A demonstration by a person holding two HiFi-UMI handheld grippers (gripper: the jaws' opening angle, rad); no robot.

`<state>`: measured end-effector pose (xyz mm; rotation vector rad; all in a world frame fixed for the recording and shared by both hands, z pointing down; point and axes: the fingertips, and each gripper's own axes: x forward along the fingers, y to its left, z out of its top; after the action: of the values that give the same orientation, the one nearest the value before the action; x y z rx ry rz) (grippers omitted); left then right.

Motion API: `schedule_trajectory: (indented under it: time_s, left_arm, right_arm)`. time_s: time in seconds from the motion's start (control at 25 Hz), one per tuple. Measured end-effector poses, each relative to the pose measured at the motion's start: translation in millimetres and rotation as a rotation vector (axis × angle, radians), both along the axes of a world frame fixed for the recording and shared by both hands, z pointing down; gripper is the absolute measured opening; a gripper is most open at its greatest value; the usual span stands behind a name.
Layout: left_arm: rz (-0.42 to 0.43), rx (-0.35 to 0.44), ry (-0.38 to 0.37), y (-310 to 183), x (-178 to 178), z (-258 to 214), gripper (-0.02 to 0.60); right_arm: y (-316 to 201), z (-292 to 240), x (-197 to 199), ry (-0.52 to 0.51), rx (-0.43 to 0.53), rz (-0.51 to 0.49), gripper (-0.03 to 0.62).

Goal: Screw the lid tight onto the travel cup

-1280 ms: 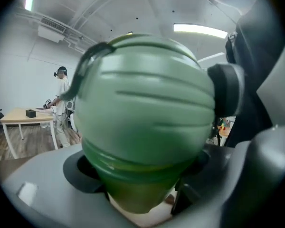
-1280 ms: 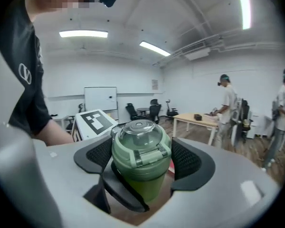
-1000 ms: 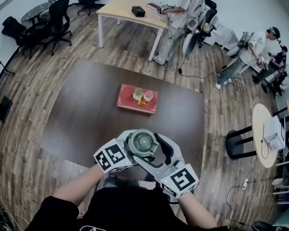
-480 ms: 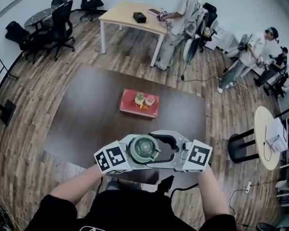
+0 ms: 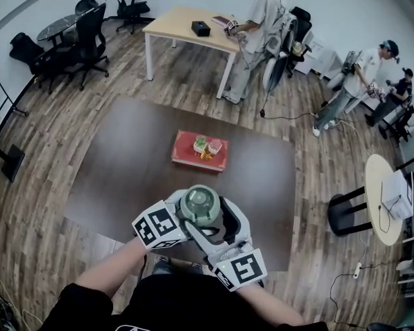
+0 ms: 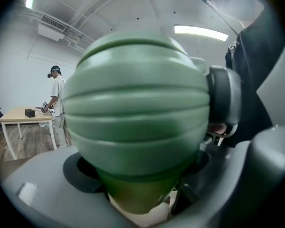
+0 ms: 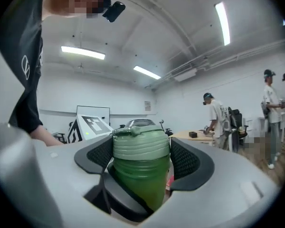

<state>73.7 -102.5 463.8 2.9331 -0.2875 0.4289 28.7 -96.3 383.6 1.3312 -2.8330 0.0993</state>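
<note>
A green travel cup with a ribbed lid [image 5: 199, 205] is held in the air over the near edge of the dark table [image 5: 124, 164], close to my chest. My left gripper [image 6: 137, 194] comes in from the left and is shut on the translucent green cup body [image 6: 133, 194] below the lid [image 6: 133, 108]. My right gripper [image 7: 141, 151] comes in from the lower right. Its black meshed pads [image 7: 185, 158] sit against both sides of the lid [image 7: 141, 146], with the cup body [image 7: 140, 184] showing under them.
A red flat box [image 5: 199, 150] with small items on top lies mid-table. Behind it are a light wooden desk [image 5: 193, 26] with a person beside it, and black office chairs [image 5: 76, 29] at far left. At right are more people, a round table [image 5: 383, 192] and a stool [image 5: 345, 209].
The right gripper swung out to the right around the lid, then back toward my body at lower right. The left gripper and the cup stayed nearly in place.
</note>
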Motion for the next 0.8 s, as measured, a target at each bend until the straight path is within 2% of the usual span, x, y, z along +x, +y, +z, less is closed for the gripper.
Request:
schedule_trajectory:
  time_s: [0.08,0.2,0.32,0.48,0.6,0.72,0.8]
  left_arm:
    - [0.007,0.002,-0.008,2,0,4,0.42]
    - [0.017,0.015,-0.018,2,-2,3,0.42]
    - [0.044,0.024,-0.035,7,-3,-1,0.42]
    - [0.11,0.037,-0.069,22,2,-1,0.42]
    - [0.137,0.03,-0.071,32,8,1,0.42]
    - [0.133,0.03,-0.07,31,7,1,0.42]
    - [0.118,0.029,-0.064,28,4,-2,0.42]
  right_arm:
    - [3,3,1,-0.005,0.019,0.0,0.392]
    - [13,0,4,-0.001,0.019,-0.143,0.393]
    - [24,-12,16,0.041,0.005,-0.346,0.399]
    - [29,-17,12,0.269,-0.016,-0.695,0.399]
    - [29,-18,0,0.324,-0.016,-0.868,0.402]
    - [31,-17,-5,0.361,-0.032,-0.952,0.399]
    - [29,-17,-6,0.347,-0.022,-0.93,0.393]
